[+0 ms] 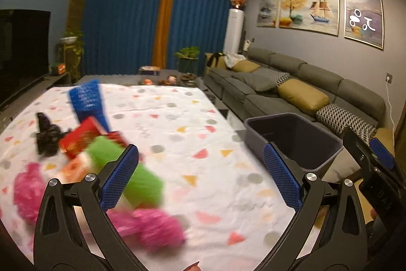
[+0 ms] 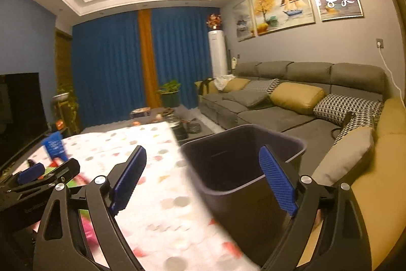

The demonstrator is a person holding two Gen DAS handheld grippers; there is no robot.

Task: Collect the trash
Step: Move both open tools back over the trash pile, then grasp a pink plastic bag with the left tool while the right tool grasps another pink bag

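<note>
A heap of trash lies on the left of the spotted white tablecloth [image 1: 177, 123]: a green wrapper [image 1: 132, 174], a red packet [image 1: 81, 139], pink crumpled pieces [image 1: 152, 227], a blue packet [image 1: 87, 100] and a black object [image 1: 47, 133]. My left gripper [image 1: 200, 169] hangs open above the cloth, its left finger over the green wrapper, nothing held. A dark grey bin [image 1: 291, 139] stands off the table's right edge. My right gripper [image 2: 203, 174] is open and empty above the bin [image 2: 241, 164]. The right gripper [image 1: 375, 156] also shows at the left wrist view's right edge.
A grey sofa [image 2: 291, 98] with yellow and patterned cushions runs along the right wall, close behind the bin. A low coffee table [image 1: 167, 79] with small items sits beyond the table's far end. A TV [image 1: 22, 50] stands at left, blue curtains [image 1: 121, 22] behind.
</note>
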